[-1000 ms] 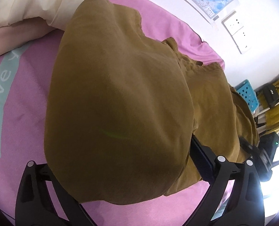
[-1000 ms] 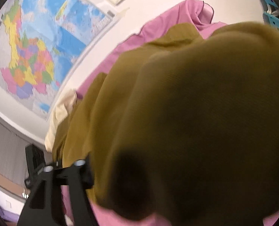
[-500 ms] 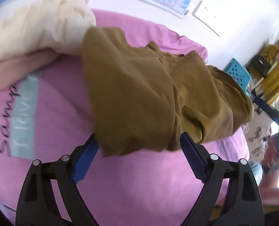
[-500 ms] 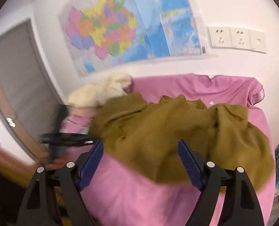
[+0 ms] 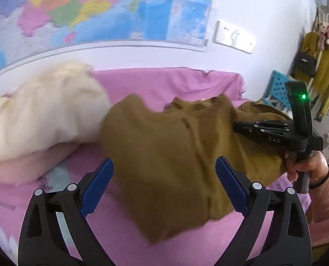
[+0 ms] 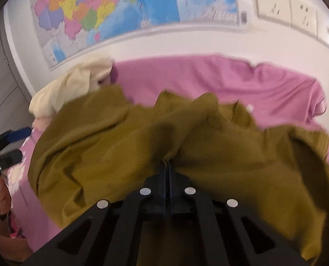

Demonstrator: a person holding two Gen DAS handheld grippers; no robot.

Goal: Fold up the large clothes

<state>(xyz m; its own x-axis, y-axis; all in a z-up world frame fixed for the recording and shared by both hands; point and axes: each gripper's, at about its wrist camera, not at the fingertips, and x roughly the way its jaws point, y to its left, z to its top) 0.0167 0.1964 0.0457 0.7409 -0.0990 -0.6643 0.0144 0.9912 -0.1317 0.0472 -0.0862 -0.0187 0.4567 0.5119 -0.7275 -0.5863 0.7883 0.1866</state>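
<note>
An olive-brown garment (image 5: 164, 146) lies crumpled across the pink bedsheet (image 5: 164, 82). My left gripper (image 5: 163, 161) hovers above its near edge. Its jaws are opening and stand wide; the cloth shows between the blue pads (image 5: 98, 184) but nothing touches them. My right gripper (image 6: 167, 163) is shut on a fold of the olive garment (image 6: 120, 137), which bunches up at its tips. In the left wrist view the right gripper (image 5: 236, 126) reaches in from the right over the cloth, held by a hand (image 5: 306, 166) in a pink sleeve.
A cream pillow or bedding heap (image 5: 42, 110) lies at the left against the garment. A wall map (image 5: 98, 6) and sockets (image 5: 233, 36) are behind the bed. A blue crate (image 5: 277, 86) and hanging yellow clothes (image 5: 326, 71) stand at the right.
The cloth that draped over both grippers has dropped onto the bed. My left gripper rose and pulled back. My right gripper swung level across the bed and shut on a fold.
</note>
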